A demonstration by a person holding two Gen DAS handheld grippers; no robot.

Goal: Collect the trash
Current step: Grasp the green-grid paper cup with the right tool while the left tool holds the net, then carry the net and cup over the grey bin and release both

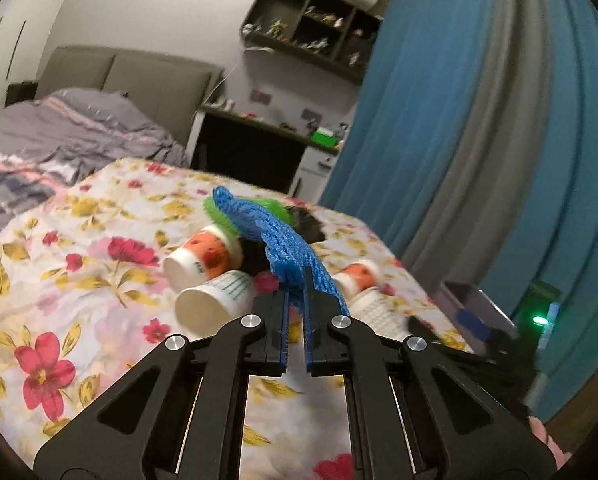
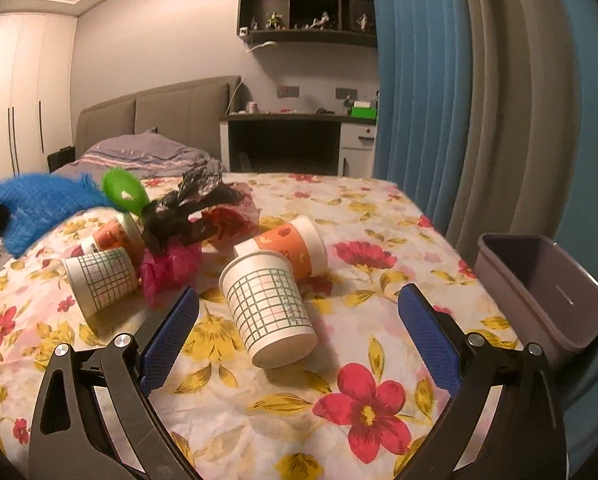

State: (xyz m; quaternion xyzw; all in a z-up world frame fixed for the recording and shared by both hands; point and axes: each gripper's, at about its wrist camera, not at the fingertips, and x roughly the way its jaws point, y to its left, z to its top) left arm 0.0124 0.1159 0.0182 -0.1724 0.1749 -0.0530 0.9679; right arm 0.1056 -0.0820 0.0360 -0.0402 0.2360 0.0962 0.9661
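Between the left gripper (image 1: 297, 280)'s fingers, blue netting (image 1: 287, 240) is being pinched; the right gripper (image 2: 299, 308)'s fingers are gaping around a grid-patterned cup (image 2: 269, 308), its print unreadable.

Both cameras look forward along their gripper fingers, tilted a little down at the flowered table (image 2: 379, 208). The left wrist view is rolled, so the room leans, and sits close above the cups. The right wrist view is level. Both share the shelf (image 1: 315, 20) and blue curtain (image 2: 419, 80).
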